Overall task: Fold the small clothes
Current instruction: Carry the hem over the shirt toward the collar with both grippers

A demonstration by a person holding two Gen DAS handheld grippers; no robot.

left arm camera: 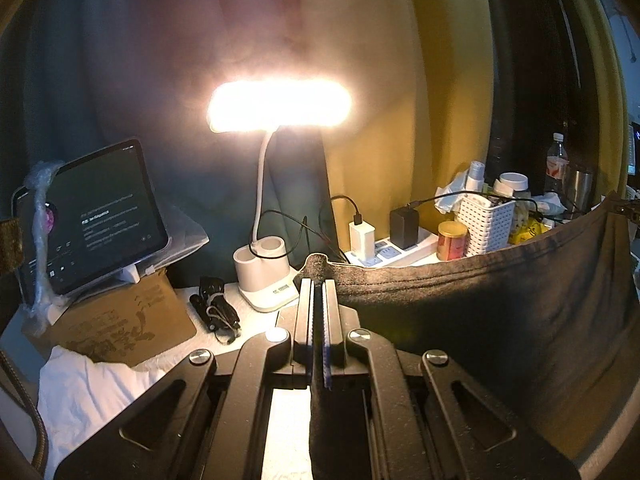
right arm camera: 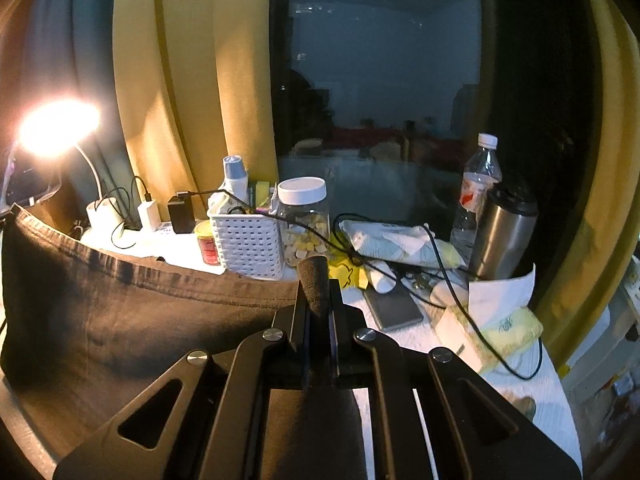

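Observation:
A dark brown small garment (left arm camera: 500, 304) hangs stretched in the air between my two grippers, above the table. My left gripper (left arm camera: 318, 284) is shut on one top corner, and the cloth runs off to its right. My right gripper (right arm camera: 318, 292) is shut on the other top corner, which pokes up between the fingers, and the garment (right arm camera: 140, 312) spreads to its left. The far end of the cloth in the left wrist view reaches the other gripper at the right edge. The garment's lower part is hidden below the gripper bodies.
A lit desk lamp (left arm camera: 280, 110) stands at the back with a tablet (left arm camera: 100, 216) and cardboard (left arm camera: 120, 320) to its left. A power strip (left arm camera: 392, 248), white basket (right arm camera: 248, 244), jar (right arm camera: 304, 220), water bottle (right arm camera: 476, 192), steel tumbler (right arm camera: 504, 232) and cables crowd the back.

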